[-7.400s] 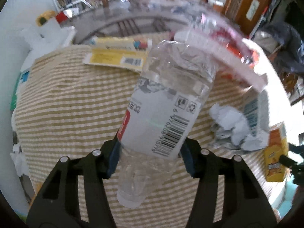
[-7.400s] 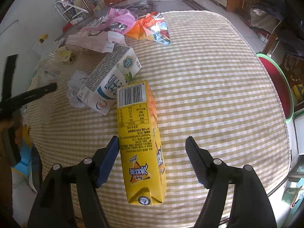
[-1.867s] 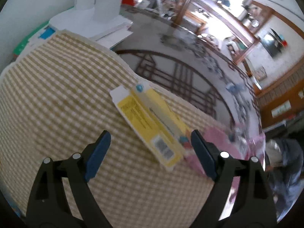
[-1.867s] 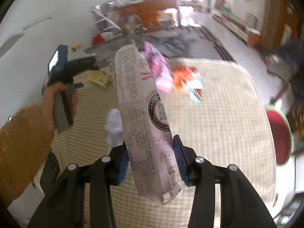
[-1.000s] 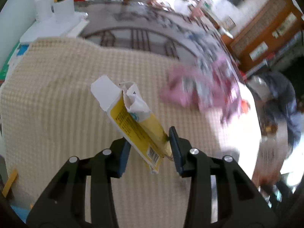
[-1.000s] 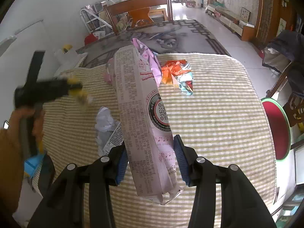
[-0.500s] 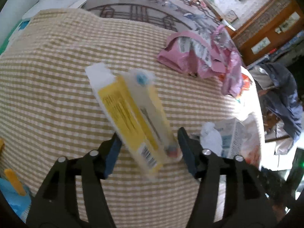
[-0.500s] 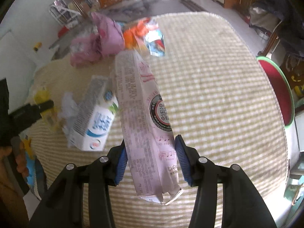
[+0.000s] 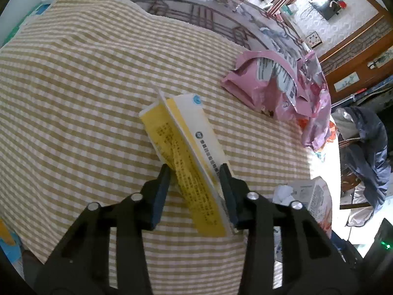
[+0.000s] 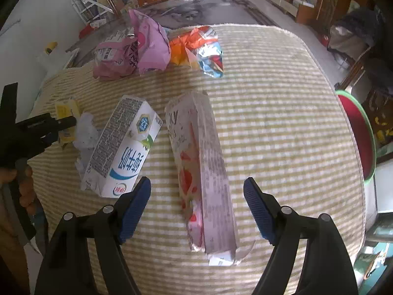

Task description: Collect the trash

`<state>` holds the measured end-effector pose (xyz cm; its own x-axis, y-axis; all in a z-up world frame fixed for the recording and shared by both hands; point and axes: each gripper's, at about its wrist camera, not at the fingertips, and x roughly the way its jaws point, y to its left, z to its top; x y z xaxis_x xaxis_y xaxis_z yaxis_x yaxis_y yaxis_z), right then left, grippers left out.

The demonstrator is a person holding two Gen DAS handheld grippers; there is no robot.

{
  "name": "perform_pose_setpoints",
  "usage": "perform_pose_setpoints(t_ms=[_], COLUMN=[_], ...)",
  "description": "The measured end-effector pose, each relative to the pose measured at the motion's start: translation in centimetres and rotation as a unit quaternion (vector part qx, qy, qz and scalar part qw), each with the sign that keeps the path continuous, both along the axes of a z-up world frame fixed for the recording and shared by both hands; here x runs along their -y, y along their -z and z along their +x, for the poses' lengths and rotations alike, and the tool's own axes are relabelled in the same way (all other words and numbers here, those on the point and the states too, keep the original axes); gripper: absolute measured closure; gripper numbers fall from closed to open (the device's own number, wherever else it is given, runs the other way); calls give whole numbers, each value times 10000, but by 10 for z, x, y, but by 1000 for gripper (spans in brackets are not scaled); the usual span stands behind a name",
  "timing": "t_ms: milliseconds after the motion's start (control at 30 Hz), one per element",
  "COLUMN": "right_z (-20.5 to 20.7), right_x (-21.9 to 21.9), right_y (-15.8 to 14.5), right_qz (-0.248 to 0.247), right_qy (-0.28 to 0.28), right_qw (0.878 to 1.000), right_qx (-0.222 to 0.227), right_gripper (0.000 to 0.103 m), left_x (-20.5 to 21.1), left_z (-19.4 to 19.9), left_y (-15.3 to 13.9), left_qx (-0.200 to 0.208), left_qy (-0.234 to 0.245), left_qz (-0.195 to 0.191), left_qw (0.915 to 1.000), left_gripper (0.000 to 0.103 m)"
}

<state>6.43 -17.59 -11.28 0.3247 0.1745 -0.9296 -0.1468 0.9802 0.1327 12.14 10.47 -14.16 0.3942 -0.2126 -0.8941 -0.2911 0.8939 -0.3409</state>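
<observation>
Left gripper [image 9: 195, 179]: closing on the flattened yellow box [image 9: 186, 157], which stands tilted between its jaws with the pads on both faces; half a second ago the jaws stood wider and the box looked loose between them.
Yellow box: clear of the checked cloth [image 9: 73, 98], hanging above the cloth's near edge, its far end pointing toward the middle.
Right gripper [image 10: 197, 204]: jaws opening, neither pad touching the pink carton [image 10: 203, 172] (half a second ago it was clamped upright between them).
Pink carton: now lying lengthwise on the cloth between the 2 spread jaws, its near end close to the near edge.
What changed: the right hand has let its piece go onto the cloth, while the left has tightened on its own.
Meaning for the task: judged from this, the pink carton is set down beside the other gathered pieces, so the right gripper is free for a next pick; the yellow box is not yet delivered.
Neighbours: a white-and-blue milk carton [image 10: 120, 147] lies just left of the pink carton, with crumpled white paper [image 10: 84, 132] at its far side.
Uncollected: a pink bag [image 10: 132, 49] and an orange-and-blue wrapper [image 10: 199, 49] sit near the cloth's far edge.
Left hand [image 10: 14, 179]: visible at the cloth's left edge in the right wrist view.
</observation>
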Motion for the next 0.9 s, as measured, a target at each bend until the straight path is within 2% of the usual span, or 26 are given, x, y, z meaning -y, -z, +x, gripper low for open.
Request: perform_pose_setpoints(t_ms=[67, 133, 233, 267, 300, 433, 633, 900], right_z=[2, 5, 8, 9, 10, 11, 9, 14], right_x=[0, 0, -1, -1, -2, 5, 25, 59], right_y=[3, 5, 7, 7, 7, 0, -34, -55], right_qz=[-70, -66, -22, -17, 5, 256, 387, 642], right_qy=[-18, -4, -36, -53, -63, 43, 232, 479], right_qw=[10000, 10000, 10000, 10000, 10000, 9997, 9960, 9915], right_qx=[-11, -34, -28, -18, -20, 47, 772, 1029], right_gripper=[28, 28, 30, 39, 55, 79, 78, 78], left_x=[-2, -4, 0, 2, 3, 10, 29, 69], left_z=[-6, -16, -24, -26, -28, -34, -34, -35], left_y=[-5, -13, -28, -34, -38, -62, -96, -117], left_qx=[29, 110, 305, 398, 444, 754, 1228, 1495], left_qy=[9, 50, 118, 149, 164, 261, 427, 739], left_qz=[22, 48, 128, 177, 199, 310, 445, 490], left_qw=[10000, 9999, 9994, 9989, 9987, 9963, 9905, 9848], left_gripper=[75, 81, 81, 81, 81, 81, 81, 81])
